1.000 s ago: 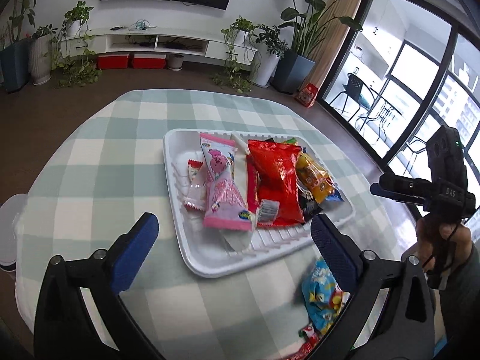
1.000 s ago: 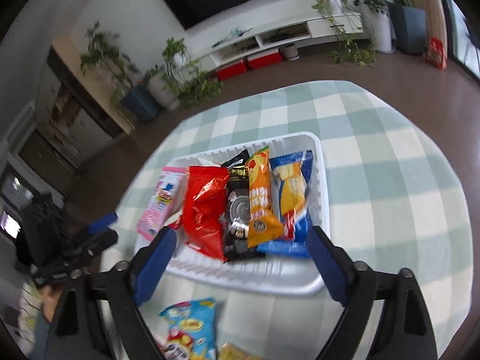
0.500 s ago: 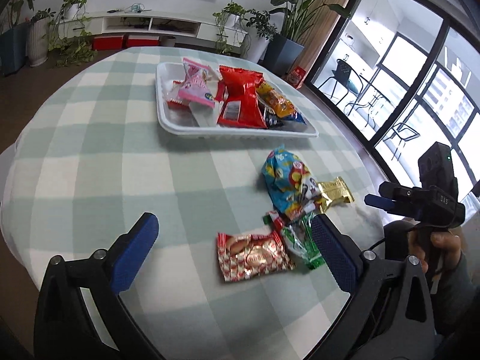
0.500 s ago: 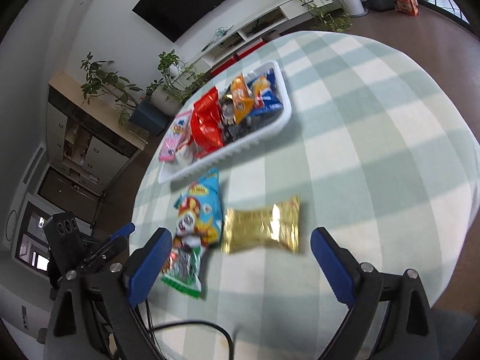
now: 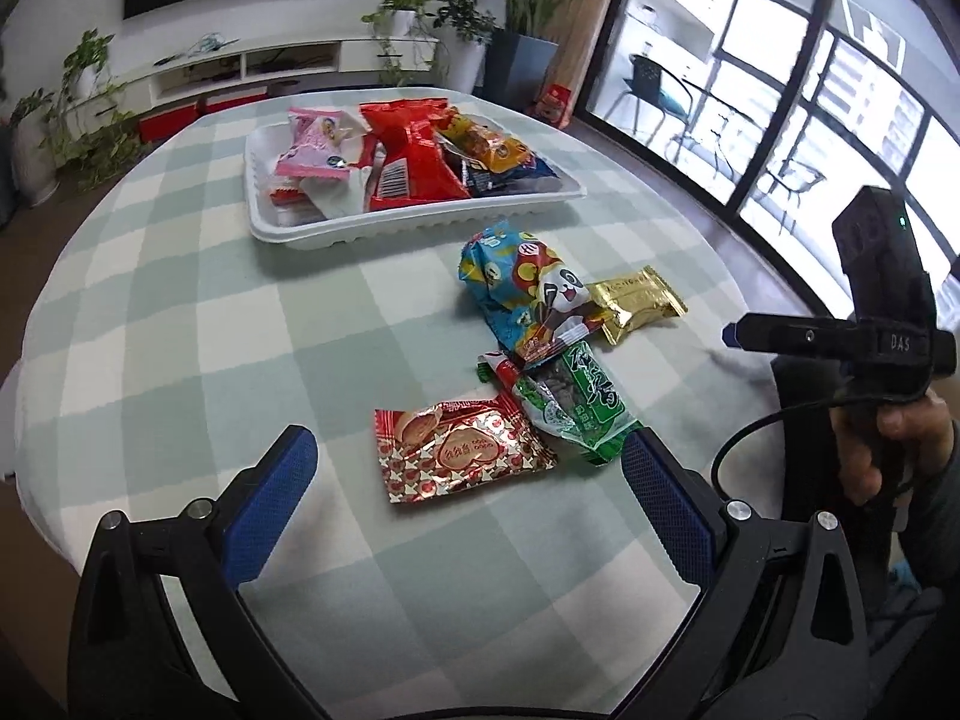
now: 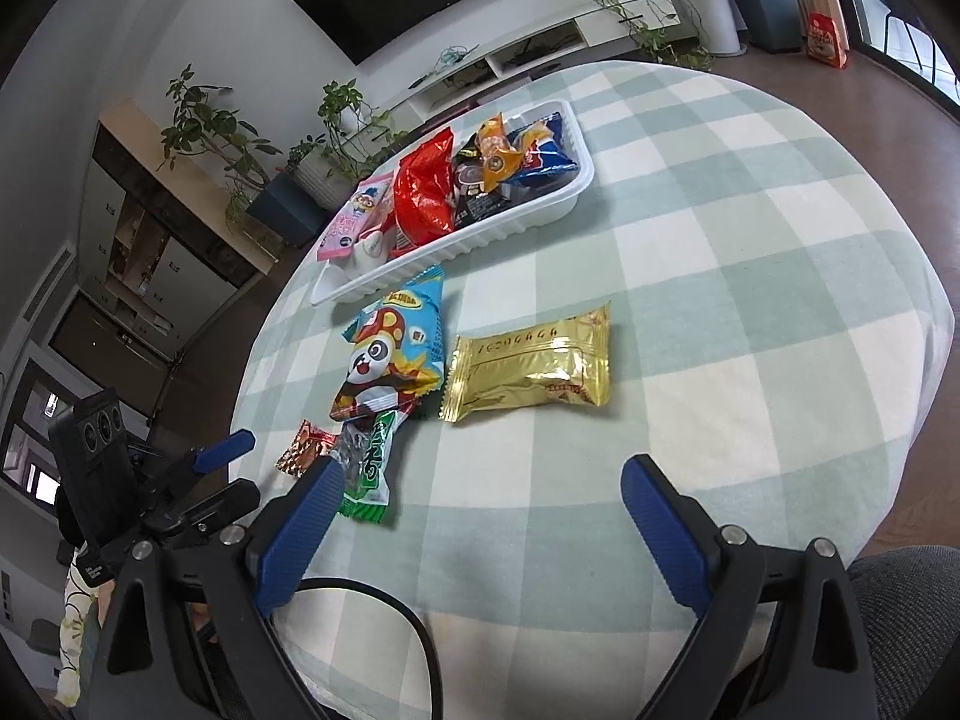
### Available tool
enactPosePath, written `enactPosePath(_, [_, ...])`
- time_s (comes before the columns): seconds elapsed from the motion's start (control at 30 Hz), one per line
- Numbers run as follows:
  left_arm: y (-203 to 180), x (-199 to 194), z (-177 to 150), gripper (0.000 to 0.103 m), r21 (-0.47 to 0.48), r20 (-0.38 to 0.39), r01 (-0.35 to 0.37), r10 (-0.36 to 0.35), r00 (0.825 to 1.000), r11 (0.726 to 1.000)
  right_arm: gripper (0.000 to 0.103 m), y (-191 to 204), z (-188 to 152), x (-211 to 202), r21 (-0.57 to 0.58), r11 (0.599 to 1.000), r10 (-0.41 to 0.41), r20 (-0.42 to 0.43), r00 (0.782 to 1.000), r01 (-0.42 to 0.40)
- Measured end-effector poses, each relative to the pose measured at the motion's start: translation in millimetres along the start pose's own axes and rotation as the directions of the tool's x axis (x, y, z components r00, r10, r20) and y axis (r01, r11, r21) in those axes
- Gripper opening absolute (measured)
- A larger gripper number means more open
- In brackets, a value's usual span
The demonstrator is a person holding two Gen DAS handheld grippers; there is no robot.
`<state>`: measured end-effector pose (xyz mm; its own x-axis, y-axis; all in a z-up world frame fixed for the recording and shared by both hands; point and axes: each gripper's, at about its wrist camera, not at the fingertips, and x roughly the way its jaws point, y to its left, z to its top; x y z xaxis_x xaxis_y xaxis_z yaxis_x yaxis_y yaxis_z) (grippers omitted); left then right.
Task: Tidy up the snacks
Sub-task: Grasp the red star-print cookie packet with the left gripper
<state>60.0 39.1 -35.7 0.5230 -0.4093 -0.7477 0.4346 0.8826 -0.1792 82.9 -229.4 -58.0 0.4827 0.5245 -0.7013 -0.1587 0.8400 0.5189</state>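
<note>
Both hand-held grippers, left [image 5: 462, 480] and right [image 6: 480, 516], gape empty above the bench [image 6: 720, 240]. Only the left view fully shows the red heart-print packet [image 5: 459, 453].

A tray [image 5: 414, 223] sat toward the far side of the table [image 5: 180, 324], with several snack packets lying in it side by side. Nearer, four packets lay on the cloth: a panda bag [image 5: 528, 291] just before the tray, a foil packet [image 5: 637, 302] touching its right, a seaweed packet [image 5: 576, 405] overlapping its near end, and a heart-printed packet [image 5: 459, 453] nearest, at the left.
</note>
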Motion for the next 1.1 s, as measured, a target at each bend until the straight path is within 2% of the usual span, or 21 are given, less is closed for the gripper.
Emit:
enactPosePath(0.07, [-2,5,6,0.103,0.102,-0.04,0.016,-0.012,0.999,0.995,0.096,0,-1,1,0.001,1.0,0.002,-0.008,1.0,-0.002])
enactPosePath(0.17, [-7,12,13,0.103,0.252,-0.103,0.074,-0.05,0.993,0.965,0.096,3,-1,1,-0.013,1.0,0.005,-0.015,1.0,-0.005])
enactPosePath(0.27, [-12,23,16,0.103,0.384,-0.182,0.131,-0.064,0.981,0.914,0.096,7,2,2,-0.039,0.999,0.001,-0.027,1.0,-0.002])
enactPosePath(0.37, [-15,33,20,0.103,0.499,-0.238,0.157,-0.039,0.97,0.852,0.096,11,7,4,-0.08,0.997,-0.003,-0.053,0.999,-0.001])
enactPosePath(0.43, [-15,41,26,0.103,0.546,-0.276,0.187,-0.035,0.96,0.817,0.096,17,12,8,-0.134,0.991,-0.012,-0.086,0.996,0.0])
enactPosePath(0.53, [-15,51,35,0.102,0.558,-0.331,0.252,-0.067,0.941,0.791,0.096,26,22,11,-0.256,0.967,-0.02,-0.131,0.991,-0.014])
enactPosePath(0.6, [-16,58,38,0.098,0.567,-0.384,0.307,-0.084,0.92,0.764,0.095,31,29,14,-0.356,0.934,-0.035,-0.151,0.988,-0.021])
enactPosePath(0.67, [-20,68,37,0.09,0.576,-0.433,0.341,-0.076,0.898,0.743,0.094,33,36,17,-0.433,0.901,-0.051,-0.173,0.984,-0.03])
enactPosePath(0.7, [-20,73,36,0.088,0.578,-0.455,0.351,-0.066,0.888,0.737,0.094,32,40,18,-0.458,0.888,-0.046,-0.183,0.982,-0.043])
enactPosePath(0.77, [-19,82,33,0.073,0.571,-0.495,0.373,-0.056,0.867,0.731,0.093,29,47,20,-0.49,0.871,-0.063,-0.189,0.98,-0.038])
enactPosePath(0.8, [-18,83,33,0.073,0.574,-0.49,0.374,-0.061,0.869,0.728,0.093,28,50,21,-0.5,0.865,-0.07,-0.192,0.979,-0.036])
enactPosePath(0.97, [-3,83,41,0.06,0.516,-0.5,0.396,-0.109,0.859,0.76,0.092,24,61,25,-0.549,0.834,-0.078,-0.2,0.977,-0.046])
enactPosePath(1.03, [0,84,43,0.057,0.507,-0.503,0.384,-0.097,0.859,0.772,0.092,23,63,29,-0.56,0.827,-0.077,-0.206,0.976,-0.053])
enactPosePath(1.1, [0,82,42,0.053,0.524,-0.5,0.364,-0.067,0.863,0.771,0.092,23,63,32,-0.577,0.815,-0.081,-0.209,0.975,-0.056])
